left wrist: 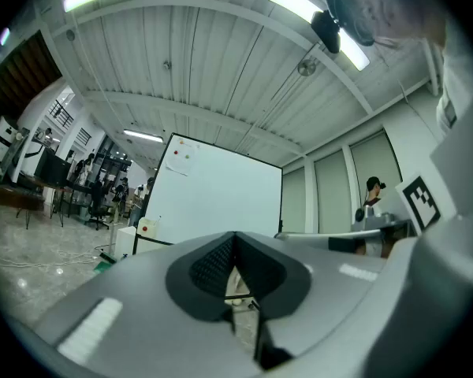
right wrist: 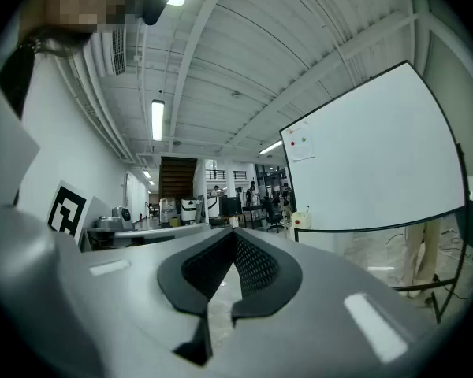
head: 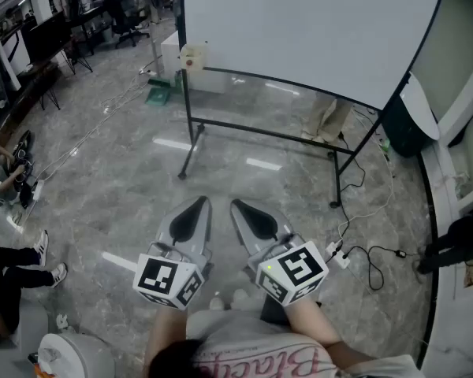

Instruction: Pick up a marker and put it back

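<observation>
No marker is held yet; jaws of left gripper (head: 202, 203) and right gripper (head: 236, 206) are closed empty, well apart from the whiteboard (head: 299, 30)

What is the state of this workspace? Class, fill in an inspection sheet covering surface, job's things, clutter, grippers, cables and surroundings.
Surface: grey polished floor, glossy with light reflections.
Job's things: nothing seen.
Clutter: green object on the floor near the whiteboard's left edge.
Grippers: left gripper and right gripper both shut, nothing between the jaws, side by side, aimed toward the whiteboard.
Cables: black cables and a white power strip on the floor at right.
Surroundings: whiteboard on a black stand; a seated person's legs at left; office chair far back.
</observation>
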`<state>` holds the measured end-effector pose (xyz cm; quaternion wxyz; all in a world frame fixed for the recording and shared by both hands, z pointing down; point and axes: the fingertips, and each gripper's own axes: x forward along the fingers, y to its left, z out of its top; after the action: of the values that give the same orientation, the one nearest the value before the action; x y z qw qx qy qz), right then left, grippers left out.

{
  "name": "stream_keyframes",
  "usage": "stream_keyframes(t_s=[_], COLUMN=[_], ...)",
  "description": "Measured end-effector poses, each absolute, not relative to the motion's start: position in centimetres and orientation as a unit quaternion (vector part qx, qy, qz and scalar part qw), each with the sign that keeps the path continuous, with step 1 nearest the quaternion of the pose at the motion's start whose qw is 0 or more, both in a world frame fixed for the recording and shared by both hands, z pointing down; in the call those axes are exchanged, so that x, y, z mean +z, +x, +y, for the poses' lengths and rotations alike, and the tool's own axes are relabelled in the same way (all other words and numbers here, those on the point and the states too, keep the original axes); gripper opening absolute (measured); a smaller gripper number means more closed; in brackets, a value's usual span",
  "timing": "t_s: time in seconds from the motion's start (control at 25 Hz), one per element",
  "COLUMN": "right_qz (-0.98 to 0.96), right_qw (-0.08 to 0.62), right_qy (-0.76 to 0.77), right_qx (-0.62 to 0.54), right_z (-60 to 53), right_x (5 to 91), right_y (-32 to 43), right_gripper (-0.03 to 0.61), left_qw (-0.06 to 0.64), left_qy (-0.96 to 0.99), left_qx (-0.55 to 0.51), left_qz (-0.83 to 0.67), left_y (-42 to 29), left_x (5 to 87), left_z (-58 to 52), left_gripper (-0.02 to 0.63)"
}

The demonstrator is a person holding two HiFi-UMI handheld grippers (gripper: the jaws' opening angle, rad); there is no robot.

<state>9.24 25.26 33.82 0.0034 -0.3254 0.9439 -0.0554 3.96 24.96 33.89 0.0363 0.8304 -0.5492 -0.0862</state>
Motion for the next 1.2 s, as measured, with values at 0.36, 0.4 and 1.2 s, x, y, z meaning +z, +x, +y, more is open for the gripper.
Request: stream_keyframes(t_s=[0.36, 0.4, 1.2], right_qz=[0.949, 0.950, 0.963], right_qw=[-0.003, -0.004, -0.017], right_qy=[-0.312, -0.310, -0.262], right_qx=[-0.042, -0.041, -0.058], right_z=[24.6, 24.4, 19.9], right_x=[33.7, 33.7, 35.7], right_y=[10.1, 10.2, 9.4], right_gripper=[0.000, 0.000, 0.002], left_qw=[0.039, 0.039, 0.053], left_qy=[0.825, 0.824, 0.805], left_qx=[-0.088, -0.088, -0.085], left_qz=[-0.556, -0.558, -0.584], left_y=[4.9, 5.0, 4.5], left_x=[33.8, 33.8, 35.5], left_z=[24.0, 23.8, 19.5], left_gripper=[0.000, 0.000, 0.000])
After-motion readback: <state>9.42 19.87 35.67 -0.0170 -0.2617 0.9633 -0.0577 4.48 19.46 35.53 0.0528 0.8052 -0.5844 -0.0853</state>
